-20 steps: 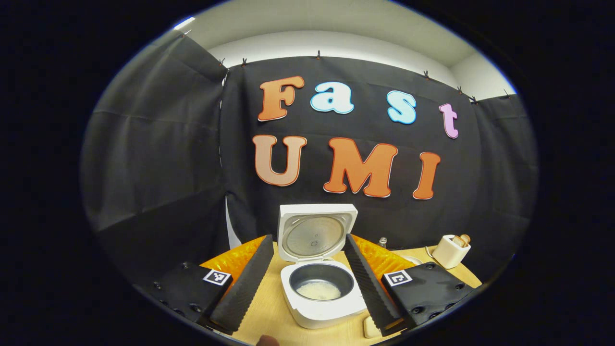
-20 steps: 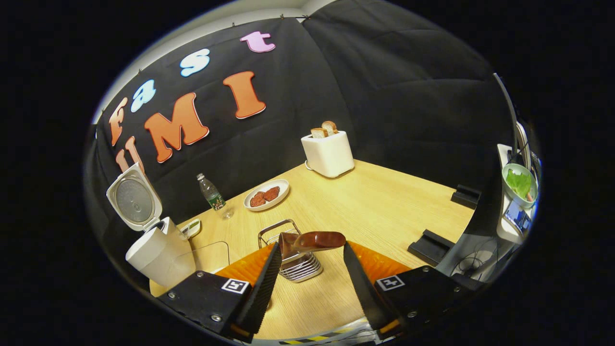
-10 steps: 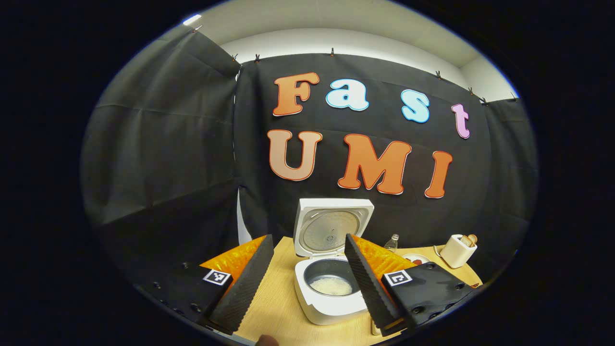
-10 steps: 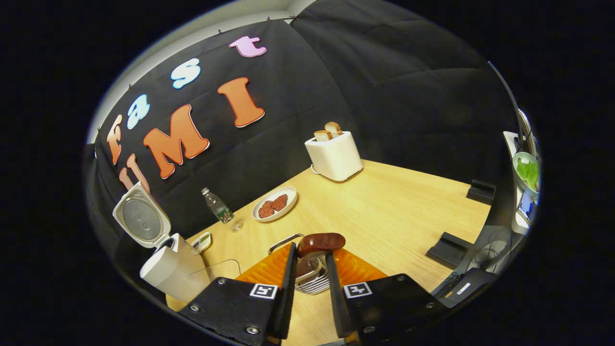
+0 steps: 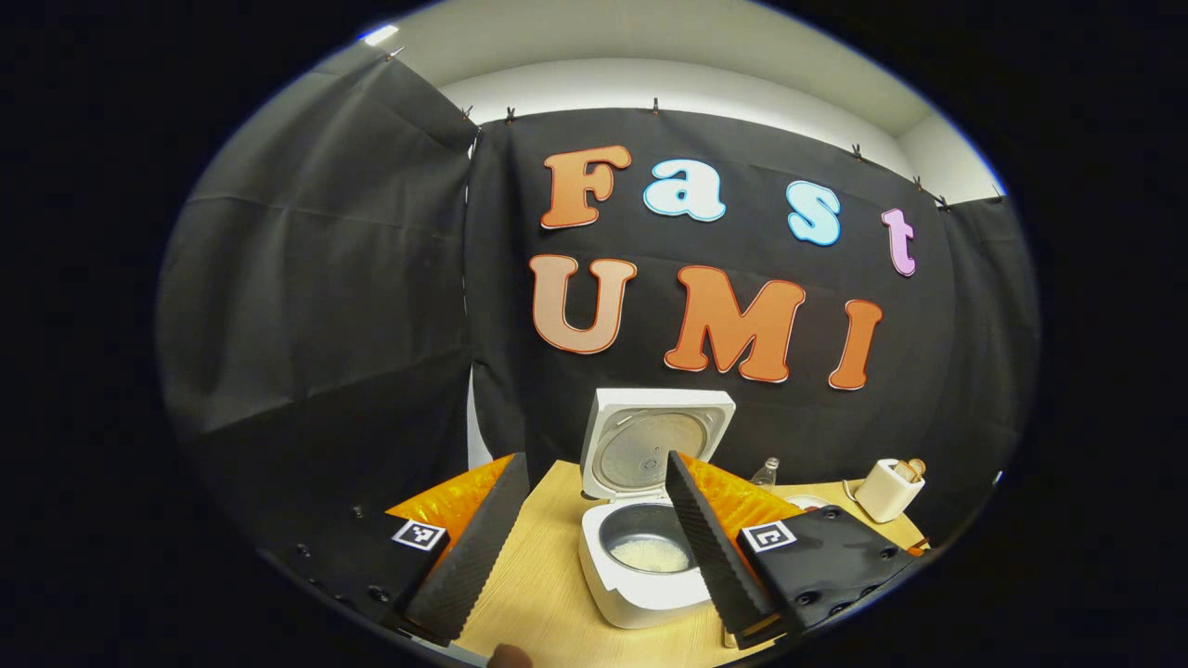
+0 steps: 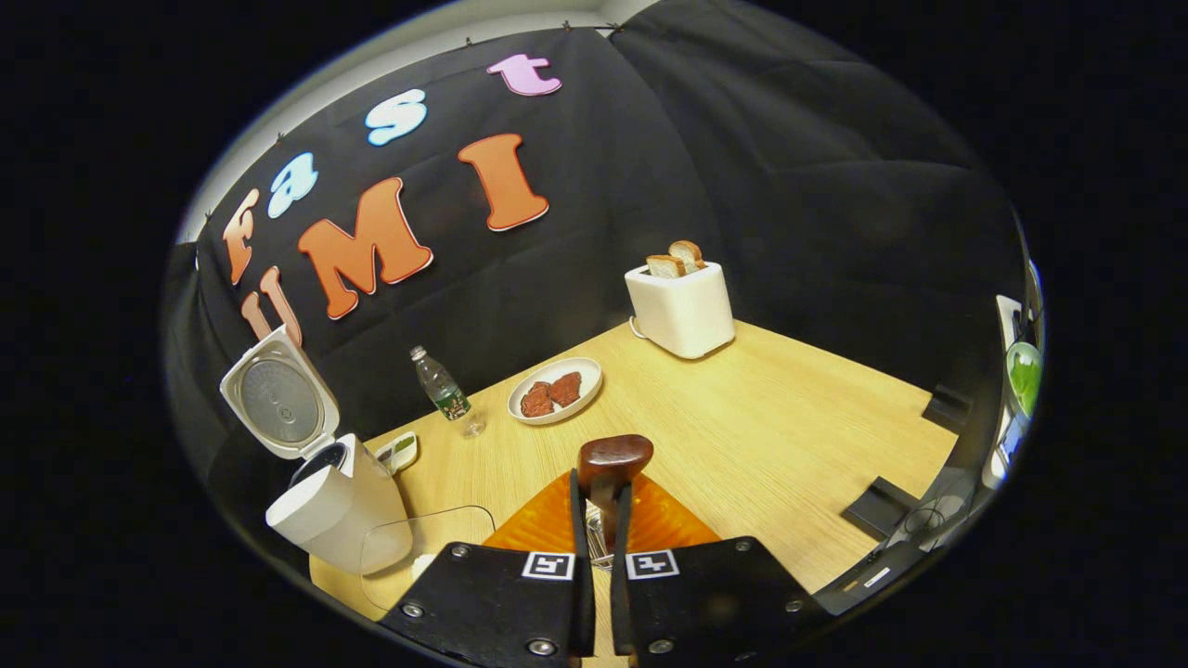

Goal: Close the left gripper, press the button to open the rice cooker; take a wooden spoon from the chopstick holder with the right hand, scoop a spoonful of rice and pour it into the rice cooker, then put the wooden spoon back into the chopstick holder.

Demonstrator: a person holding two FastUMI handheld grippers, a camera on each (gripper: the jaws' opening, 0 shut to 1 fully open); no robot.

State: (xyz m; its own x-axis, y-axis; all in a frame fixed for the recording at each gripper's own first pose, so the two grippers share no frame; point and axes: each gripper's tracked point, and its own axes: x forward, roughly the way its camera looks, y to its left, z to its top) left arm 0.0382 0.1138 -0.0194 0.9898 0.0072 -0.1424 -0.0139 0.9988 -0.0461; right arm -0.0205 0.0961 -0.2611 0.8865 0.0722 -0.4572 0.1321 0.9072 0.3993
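The white rice cooker [image 5: 640,594] stands open on the wooden table, lid [image 5: 654,445] raised, with white rice at the bottom of its dark pot [image 5: 650,552]. My left gripper [image 5: 594,464] is open in front of the cooker and a little to its left, holding nothing. In the right gripper view, my right gripper [image 6: 600,487] is shut on the dark brown wooden spoon [image 6: 614,455], whose rounded end sticks up above the fingertips. A sliver of the wire chopstick holder [image 6: 597,543] shows between the fingers; the rest is hidden. The rice cooker [image 6: 325,501] sits to the left.
A clear container [image 6: 422,543] lies beside the cooker. Farther back are a small bottle [image 6: 444,390], a plate [image 6: 555,408] with reddish patties and a white toaster [image 6: 679,306] holding bread. Black blocks [image 6: 882,506] sit near the table's right edge.
My right gripper closed from wide open onto the wooden spoon over the holder. The left gripper stayed open; the cooker has drifted rightward and farther off in its view.
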